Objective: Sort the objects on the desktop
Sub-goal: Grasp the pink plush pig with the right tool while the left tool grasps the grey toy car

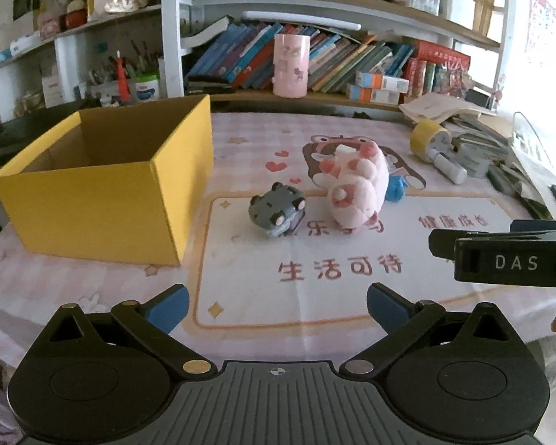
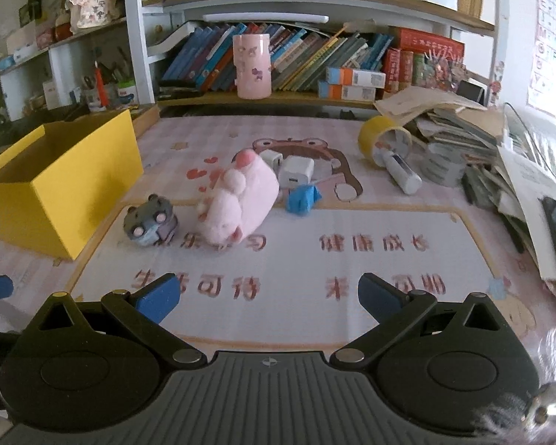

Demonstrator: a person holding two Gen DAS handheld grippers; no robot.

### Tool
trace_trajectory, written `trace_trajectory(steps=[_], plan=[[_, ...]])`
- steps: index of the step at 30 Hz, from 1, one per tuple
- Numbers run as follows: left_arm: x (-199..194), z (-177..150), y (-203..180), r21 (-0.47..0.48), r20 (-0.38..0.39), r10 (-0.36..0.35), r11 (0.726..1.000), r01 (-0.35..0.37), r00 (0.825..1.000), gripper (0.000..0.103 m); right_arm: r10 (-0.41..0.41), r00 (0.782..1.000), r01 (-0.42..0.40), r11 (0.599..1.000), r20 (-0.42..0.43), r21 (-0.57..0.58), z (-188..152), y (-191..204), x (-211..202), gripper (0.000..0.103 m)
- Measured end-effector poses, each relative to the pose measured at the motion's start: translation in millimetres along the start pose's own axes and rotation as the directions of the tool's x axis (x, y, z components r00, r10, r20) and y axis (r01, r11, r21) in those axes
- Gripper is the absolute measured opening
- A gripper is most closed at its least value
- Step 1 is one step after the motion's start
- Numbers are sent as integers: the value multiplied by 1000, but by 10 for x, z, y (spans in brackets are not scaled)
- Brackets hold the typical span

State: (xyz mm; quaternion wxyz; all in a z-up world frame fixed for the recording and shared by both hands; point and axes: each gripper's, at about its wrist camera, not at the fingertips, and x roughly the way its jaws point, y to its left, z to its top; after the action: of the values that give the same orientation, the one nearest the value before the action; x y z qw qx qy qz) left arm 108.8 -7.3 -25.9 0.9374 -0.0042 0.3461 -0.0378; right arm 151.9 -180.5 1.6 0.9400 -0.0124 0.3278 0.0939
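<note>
Left wrist view: my left claw [image 1: 277, 306] and right claw [image 2: 267, 296] hover spread and empty over the bench; grey toy car [image 1: 277, 208] beside yellow box [image 1: 103, 181] awaits my first pickup, needing forward reach.

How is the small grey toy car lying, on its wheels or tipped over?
Tipped over: the grey toy car shows its wheels facing sideways and upward, not on the desk mat.

Daylight glare bleaches the far right edge; fisheye bending curves the shelves [image 1: 315, 3]; mild softness, slightly washed colours
</note>
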Motion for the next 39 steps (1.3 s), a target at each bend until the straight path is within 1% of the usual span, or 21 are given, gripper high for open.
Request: trace_trajectory(steps=[9, 13, 16, 17, 22, 25, 29, 31, 33, 37, 39], plan=[[334, 230, -143, -28, -27, 35, 999, -35, 999, 102, 72, 997, -73, 997, -24, -34, 281, -166, 392, 103], [437, 334, -210, -12, -23, 76, 997, -76, 997, 100, 128, 991, -128, 992, -30, 8, 434, -275, 567, 103], [507, 407, -255, -7, -27, 108, 994, -108, 994, 100, 202, 978, -198, 978, -58, 64, 536, -335, 747, 102], [525, 427, -267, -5, -30, 113, 994, -114, 993, 100, 225, 972, -219, 972, -67, 80, 561, -341, 809, 101], [619, 495, -302, 6, -51, 138, 990, -138, 989, 100, 300, 948, -284, 948, -106, 142, 649, -350, 1064, 101], [679, 535, -316, 14, -61, 157, 988, -156, 986, 100, 319, 939, -297, 940, -127, 167, 697, -358, 1216, 100], [761, 566, -340, 25, -78, 162, 987, -160, 984, 99, 319, 935, -288, 938, -157, 191, 764, -354, 1426, 93], [814, 584, -368, 39, -87, 161, 987, -158, 983, 96, 327, 930, -290, 934, -170, 211, 790, -356, 1531, 91], [866, 596, -383, 46, -96, 162, 986, -158, 982, 96, 338, 924, -294, 928, -181, 229, 802, -353, 1620, 88], [972, 623, -369, 34, -110, 173, 985, -170, 979, 95, 341, 920, -299, 929, -192, 217, 816, -334, 1714, 85], [1027, 634, -356, 31, -117, 177, 984, -174, 977, 95, 349, 917, -307, 927, -193, 215, 816, -339, 1736, 82]])
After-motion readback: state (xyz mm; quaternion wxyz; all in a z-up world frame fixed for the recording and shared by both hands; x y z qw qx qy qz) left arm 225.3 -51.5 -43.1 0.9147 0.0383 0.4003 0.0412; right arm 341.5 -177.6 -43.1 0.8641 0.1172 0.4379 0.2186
